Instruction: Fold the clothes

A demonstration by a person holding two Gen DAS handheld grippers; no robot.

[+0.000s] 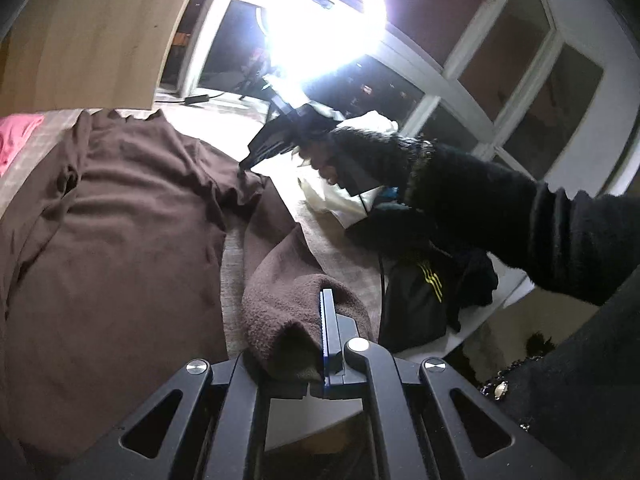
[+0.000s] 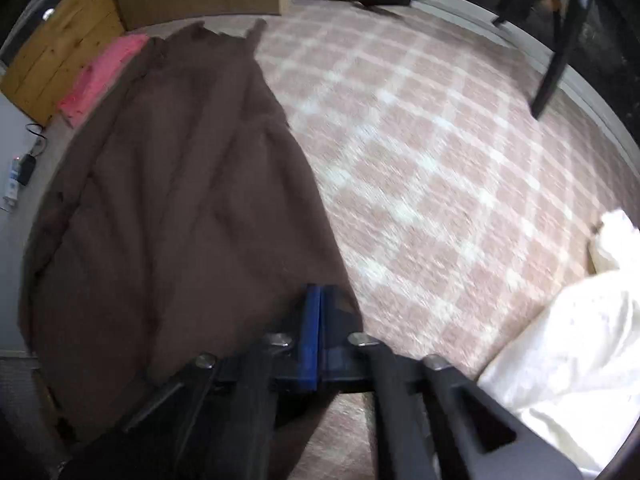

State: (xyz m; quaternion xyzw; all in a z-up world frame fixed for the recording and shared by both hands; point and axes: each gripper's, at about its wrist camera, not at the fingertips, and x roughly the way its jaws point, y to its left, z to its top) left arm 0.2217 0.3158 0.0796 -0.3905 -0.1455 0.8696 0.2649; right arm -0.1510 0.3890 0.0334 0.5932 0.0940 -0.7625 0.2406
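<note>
Brown garment (image 2: 172,208) spread across checked pink bedcover (image 2: 420,152), one fleecy edge pinched in left gripper (image 1: 325,336), another corner clamped between shut blue pads of right gripper (image 2: 318,332); white cloth (image 2: 572,360) nearby.

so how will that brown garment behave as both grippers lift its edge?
Probably floppy: the brown garment lies in soft wrinkles and bunches over the left gripper where it is pinched. Likely to sag between the left gripper and the right gripper, both shut on the garment. Its fuzzy knit looks grippy, so slipping seems unlikely; it may drag on the checked cover.
</note>
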